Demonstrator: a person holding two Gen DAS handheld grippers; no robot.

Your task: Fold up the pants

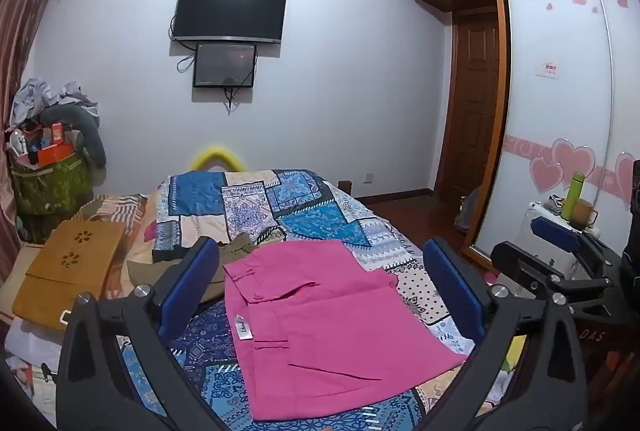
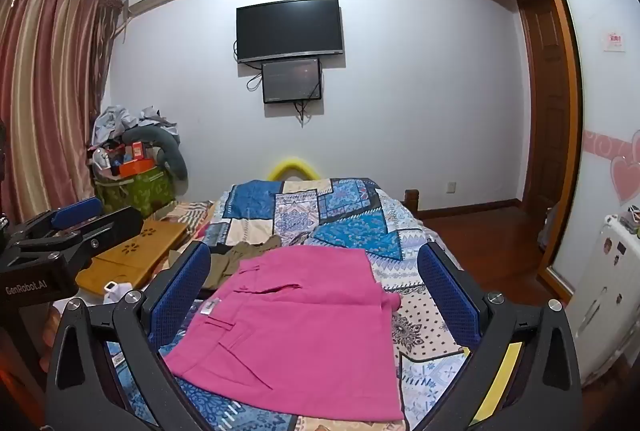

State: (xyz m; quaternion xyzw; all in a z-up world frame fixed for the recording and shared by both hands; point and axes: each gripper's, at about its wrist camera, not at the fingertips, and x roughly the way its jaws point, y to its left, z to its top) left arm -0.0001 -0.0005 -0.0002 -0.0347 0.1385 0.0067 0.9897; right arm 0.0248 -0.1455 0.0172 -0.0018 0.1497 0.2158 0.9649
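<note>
Pants (image 1: 320,315), pink, lie flat on the bed (image 1: 312,207) as a compact rectangle, folded over at least once; the waistband and label face the left side. Judged from this, folding is largely done; one more fold or a squaring-up may remain. Left gripper (image 1: 320,295) and right gripper (image 2: 314,295) both hover above the pants, jaws spread wide, holding nothing. An olive garment (image 1: 236,247) lies just beyond the pants. A television (image 1: 230,11) hangs on the wall beyond the bed.

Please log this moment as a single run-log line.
pink pants folded flat on bed | left claw open, empty | right claw open, empty
</note>
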